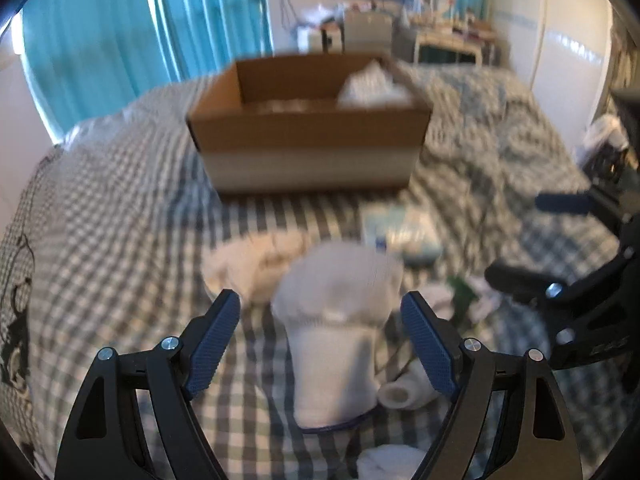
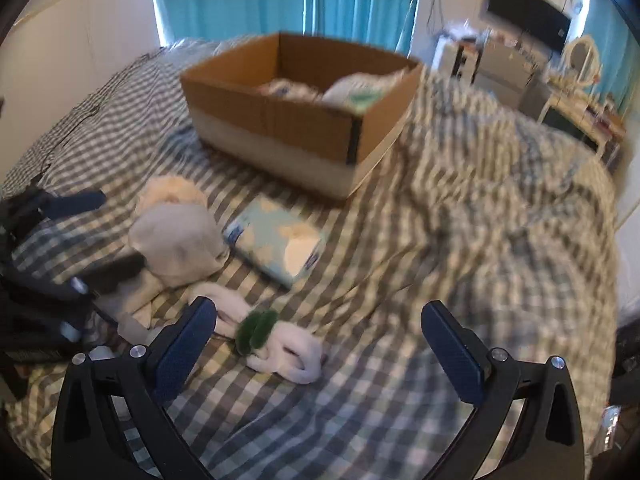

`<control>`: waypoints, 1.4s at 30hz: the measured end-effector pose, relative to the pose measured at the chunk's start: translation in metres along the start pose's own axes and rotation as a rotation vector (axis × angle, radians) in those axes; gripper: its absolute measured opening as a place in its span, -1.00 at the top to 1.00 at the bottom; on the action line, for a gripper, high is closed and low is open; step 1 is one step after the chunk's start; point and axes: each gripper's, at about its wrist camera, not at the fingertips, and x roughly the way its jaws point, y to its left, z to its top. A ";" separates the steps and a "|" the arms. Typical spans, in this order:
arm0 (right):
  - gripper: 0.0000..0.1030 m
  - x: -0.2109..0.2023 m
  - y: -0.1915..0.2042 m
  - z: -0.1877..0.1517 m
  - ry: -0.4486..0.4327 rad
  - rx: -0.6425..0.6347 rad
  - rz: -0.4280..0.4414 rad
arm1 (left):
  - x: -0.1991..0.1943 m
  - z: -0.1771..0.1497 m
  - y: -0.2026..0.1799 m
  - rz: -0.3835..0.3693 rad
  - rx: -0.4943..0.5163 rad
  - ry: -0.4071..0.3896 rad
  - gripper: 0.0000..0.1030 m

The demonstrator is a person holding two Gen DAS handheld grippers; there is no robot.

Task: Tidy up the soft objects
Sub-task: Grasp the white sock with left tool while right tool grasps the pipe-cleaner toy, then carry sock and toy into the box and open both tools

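The left claw (image 1: 320, 344) is spread wide and holds nothing, a rolled white sock (image 1: 336, 344) lying on the checked bed (image 1: 120, 220) between its pads; the right claw (image 2: 320, 356) is likewise open and empty. The sock is best pinched mid-roll, lifted clear, then carried to the cardboard box (image 1: 308, 136) beyond.

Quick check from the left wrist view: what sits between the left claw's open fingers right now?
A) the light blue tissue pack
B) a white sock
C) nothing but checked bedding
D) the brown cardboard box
B: the white sock lies between the open fingers of the left claw, untouched by either pad; the light blue tissue pack and brown cardboard box lie farther ahead.
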 end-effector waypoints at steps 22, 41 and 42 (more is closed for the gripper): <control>-0.20 0.051 0.040 -0.009 0.168 -0.113 0.099 | -0.009 -0.005 0.022 -0.031 -0.050 -0.004 0.23; 0.44 0.007 0.051 -0.005 -0.007 -0.139 0.018 | -0.022 -0.015 0.030 -0.018 -0.070 -0.002 0.23; 0.44 0.002 0.052 -0.005 -0.016 -0.133 0.016 | -0.025 -0.014 0.029 -0.012 -0.067 -0.008 0.23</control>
